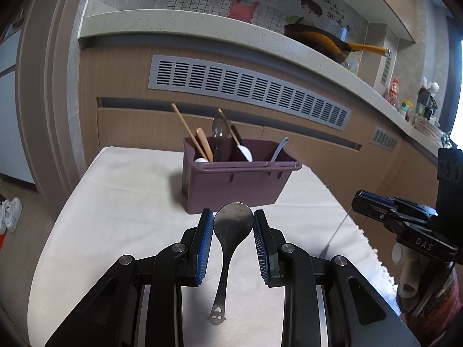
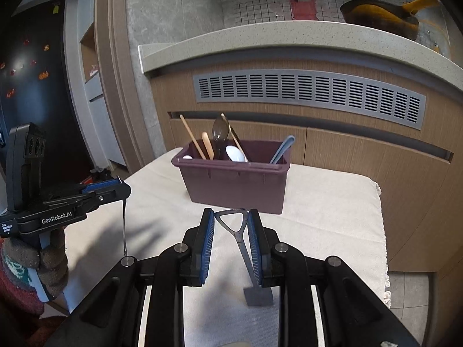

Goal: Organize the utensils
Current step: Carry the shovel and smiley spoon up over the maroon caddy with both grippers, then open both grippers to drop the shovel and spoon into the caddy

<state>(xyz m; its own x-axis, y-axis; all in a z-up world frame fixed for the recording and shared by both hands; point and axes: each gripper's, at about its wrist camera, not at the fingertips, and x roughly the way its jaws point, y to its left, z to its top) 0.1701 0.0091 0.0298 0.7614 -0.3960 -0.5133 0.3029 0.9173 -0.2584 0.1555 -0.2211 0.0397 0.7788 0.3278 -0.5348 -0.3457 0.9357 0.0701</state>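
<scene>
My left gripper is shut on the bowl of a metal spoon, whose handle hangs down toward the camera above the white cloth. In the right wrist view, that spoon shows edge-on under the left gripper. My right gripper is shut on the triangular handle end of a small metal spatula, blade hanging down. A purple utensil caddy stands on the table just beyond both grippers. It holds chopsticks, spoons and a blue utensil.
The cloth-covered table ends close to the wooden cabinet front with a grey vent grille. A pan and bottles sit on the counter above. White shoes lie on the floor at left. A gloved hand holds the left gripper.
</scene>
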